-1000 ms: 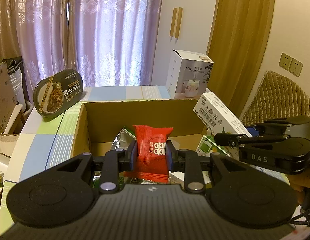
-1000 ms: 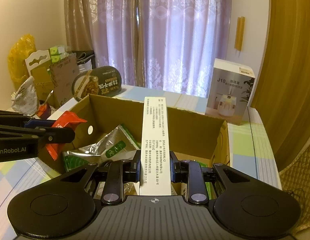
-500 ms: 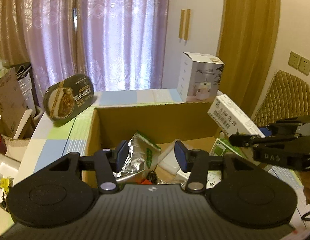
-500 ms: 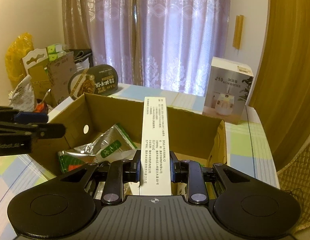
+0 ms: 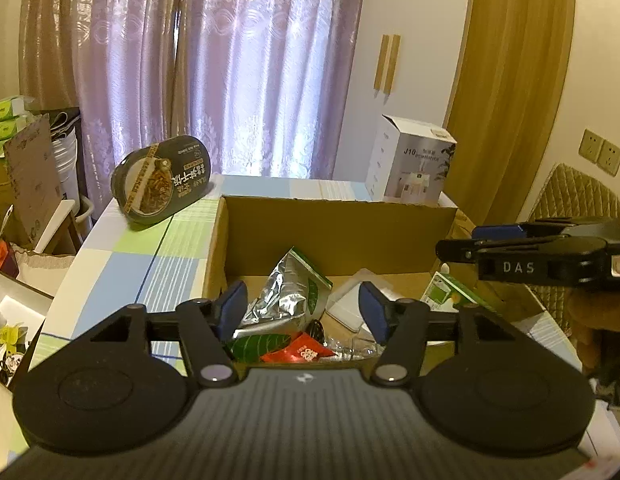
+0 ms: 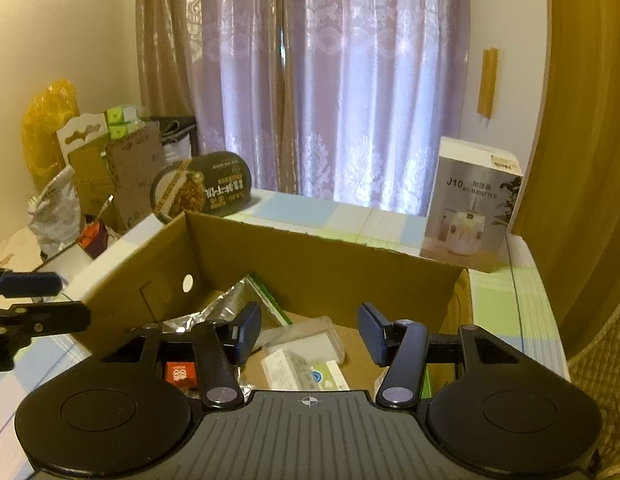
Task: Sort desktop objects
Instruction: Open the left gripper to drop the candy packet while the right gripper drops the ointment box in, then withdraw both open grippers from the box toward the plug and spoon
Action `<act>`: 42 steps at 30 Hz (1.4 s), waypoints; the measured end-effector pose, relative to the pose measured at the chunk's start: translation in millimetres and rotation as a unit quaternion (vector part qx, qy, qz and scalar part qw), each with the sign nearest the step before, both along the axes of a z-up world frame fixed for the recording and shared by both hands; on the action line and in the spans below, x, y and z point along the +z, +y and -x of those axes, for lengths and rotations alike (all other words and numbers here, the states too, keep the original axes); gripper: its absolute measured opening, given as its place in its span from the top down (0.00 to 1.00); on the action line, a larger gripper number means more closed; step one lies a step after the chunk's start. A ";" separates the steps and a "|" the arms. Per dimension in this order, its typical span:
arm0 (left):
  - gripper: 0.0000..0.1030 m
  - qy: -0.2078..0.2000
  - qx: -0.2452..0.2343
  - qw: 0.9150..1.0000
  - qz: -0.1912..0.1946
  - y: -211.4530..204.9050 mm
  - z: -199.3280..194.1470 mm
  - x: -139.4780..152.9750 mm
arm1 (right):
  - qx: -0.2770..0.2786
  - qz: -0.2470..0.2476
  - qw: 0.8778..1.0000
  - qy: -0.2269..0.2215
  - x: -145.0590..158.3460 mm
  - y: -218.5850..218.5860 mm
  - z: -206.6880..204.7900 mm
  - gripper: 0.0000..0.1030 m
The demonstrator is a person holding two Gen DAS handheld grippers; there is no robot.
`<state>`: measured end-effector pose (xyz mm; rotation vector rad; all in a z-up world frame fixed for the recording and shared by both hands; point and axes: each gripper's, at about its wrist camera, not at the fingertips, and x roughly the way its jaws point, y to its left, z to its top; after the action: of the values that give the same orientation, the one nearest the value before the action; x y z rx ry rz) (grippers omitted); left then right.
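While both claws gape, red packet (image 5: 300,353) lies flat.

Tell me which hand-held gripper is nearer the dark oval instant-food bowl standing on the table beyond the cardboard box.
Left. The left hand-held gripper hovers over the box's left side, the side where the dark oval instant-food bowl stands; the right hand-held gripper is over the box's right side, farther away.

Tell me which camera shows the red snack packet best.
Left wrist view: the red snack packet lies exposed in the cardboard box, printed face visible. Right wrist view shows only a corner behind a claw finger.
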<state>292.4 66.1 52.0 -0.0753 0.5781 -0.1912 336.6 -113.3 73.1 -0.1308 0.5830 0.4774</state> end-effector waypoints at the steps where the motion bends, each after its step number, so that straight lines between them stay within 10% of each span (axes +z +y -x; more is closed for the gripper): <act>1: 0.44 -0.002 0.001 1.000 0.001 1.6 4.2 0.1 | 0.000 -0.001 1.000 0.000 -0.2 -3.4 4.6 0.50; 10: 0.38 0.004 -0.001 1.000 -0.004 15.2 48.5 -8.7 | 0.000 -0.013 1.000 -0.017 -10.1 -42.8 81.9 0.49; 22: 0.30 0.069 -0.005 0.998 0.002 13.5 96.8 -56.0 | -0.011 -0.009 0.996 0.087 -75.0 -65.2 146.6 0.49; 42: 0.22 0.092 0.007 0.996 -0.021 -8.7 52.9 -100.5 | -0.013 -0.005 0.993 0.116 -103.6 -52.2 114.3 0.47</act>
<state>239.5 57.5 -48.5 -0.0561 0.7639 -0.1592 222.3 -165.4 -30.5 -0.0588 0.8099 0.4724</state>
